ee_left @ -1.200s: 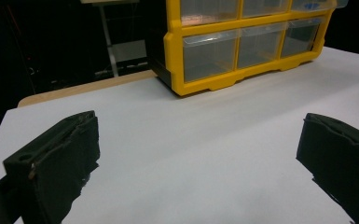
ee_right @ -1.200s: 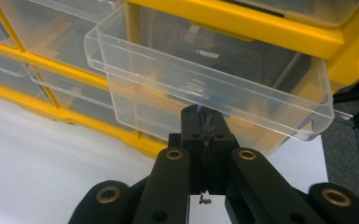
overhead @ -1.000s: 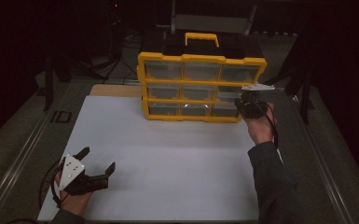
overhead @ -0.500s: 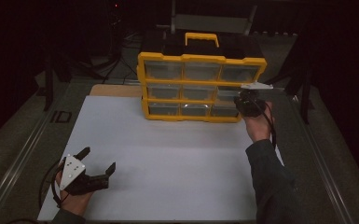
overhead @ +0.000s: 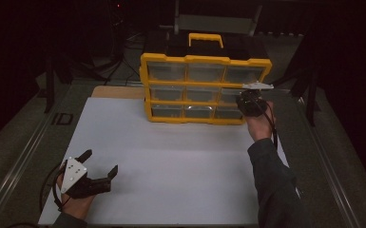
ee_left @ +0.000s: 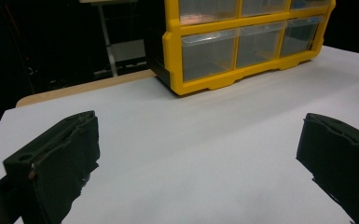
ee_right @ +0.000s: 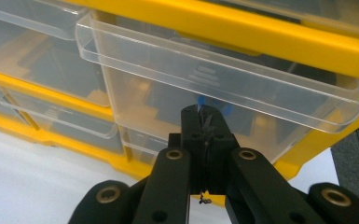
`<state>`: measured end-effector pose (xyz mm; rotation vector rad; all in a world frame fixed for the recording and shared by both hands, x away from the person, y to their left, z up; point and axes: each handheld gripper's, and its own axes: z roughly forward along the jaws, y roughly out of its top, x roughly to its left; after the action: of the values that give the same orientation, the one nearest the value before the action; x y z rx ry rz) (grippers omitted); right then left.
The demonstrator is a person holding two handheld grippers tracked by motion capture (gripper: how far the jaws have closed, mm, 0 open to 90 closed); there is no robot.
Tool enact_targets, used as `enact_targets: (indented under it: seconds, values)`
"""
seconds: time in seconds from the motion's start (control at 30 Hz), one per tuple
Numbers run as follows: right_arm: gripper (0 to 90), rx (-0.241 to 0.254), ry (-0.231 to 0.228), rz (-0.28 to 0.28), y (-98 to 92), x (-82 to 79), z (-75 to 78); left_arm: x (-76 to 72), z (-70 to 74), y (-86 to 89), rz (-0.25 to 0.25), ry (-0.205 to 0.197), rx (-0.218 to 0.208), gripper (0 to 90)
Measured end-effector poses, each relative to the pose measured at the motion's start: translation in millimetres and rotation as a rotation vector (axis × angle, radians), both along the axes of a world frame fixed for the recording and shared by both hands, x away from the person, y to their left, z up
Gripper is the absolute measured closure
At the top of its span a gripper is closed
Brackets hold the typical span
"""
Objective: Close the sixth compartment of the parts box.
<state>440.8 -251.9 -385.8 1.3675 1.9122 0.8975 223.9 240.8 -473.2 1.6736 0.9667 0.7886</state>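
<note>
A chunky yellow plastic organizer (overhead: 204,90) with a yellow carry handle (overhead: 205,39) on a black top is stood at the far middle of the bench (overhead: 171,161), which is covered by a flat, matte white sheet with a strip of bare wood left showing at the back-left corner. Three rows of three clear, glossy drawers are set in its front, each with a flared see-through lip along the top edge. The long axis of the case is laid across the bench, left to right, and the drawer fronts are faced toward the person.

The right gripper (ee_right: 204,122) is pressed up against the right-hand drawer of the middle row (ee_right: 224,98), in the right gripper view. Its black jaws are clenched tight together with nothing seen between them, tips just at or touching the clear front below the lip; real contact can't be made out. Something blue is glimpsed blurrily through the plastic.

The left gripper (overhead: 96,167) is rested low at the near-left of the bench, well apart from the organizer, jaws spread wide and released, nothing held; rough, dull black pads (ee_left: 60,154) are seen in the left gripper view.

Compared with a second ago, practically nothing is changed: both grippers are kept where they were, and the organizer is not shifted
</note>
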Motion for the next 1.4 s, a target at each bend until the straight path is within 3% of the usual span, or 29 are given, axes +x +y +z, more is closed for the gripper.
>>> enact_targets:
  seconds: [0.43, 0.9, 1.07, 1.23, 1.4]
  values:
    - [89.1, -0.013, -0.007, -0.020, 2.5, 9.2, -2.8, -0.1, 0.1, 0.5, 0.001, -0.001, -0.001, 0.0]
    - [88.4, -0.027, -0.002, -0.007, 3.6, 8.9, -4.1, -0.2, 0.3, 1.0, 0.002, 0.000, 0.000, 0.0]
    - [85.7, -0.035, -0.001, 0.013, 4.5, 4.2, -1.1, -0.3, 0.3, 0.8, 0.002, 0.000, 0.000, 0.0]
    - [81.8, -0.070, 0.016, 0.070, 10.1, -6.4, 0.9, -0.3, 0.2, 0.4, 0.001, 0.000, 0.000, 0.0]
    - [78.4, -0.066, 0.029, 0.112, 13.2, -16.2, 2.9, -0.2, 0.1, 0.2, 0.000, 0.000, 0.000, 0.0]
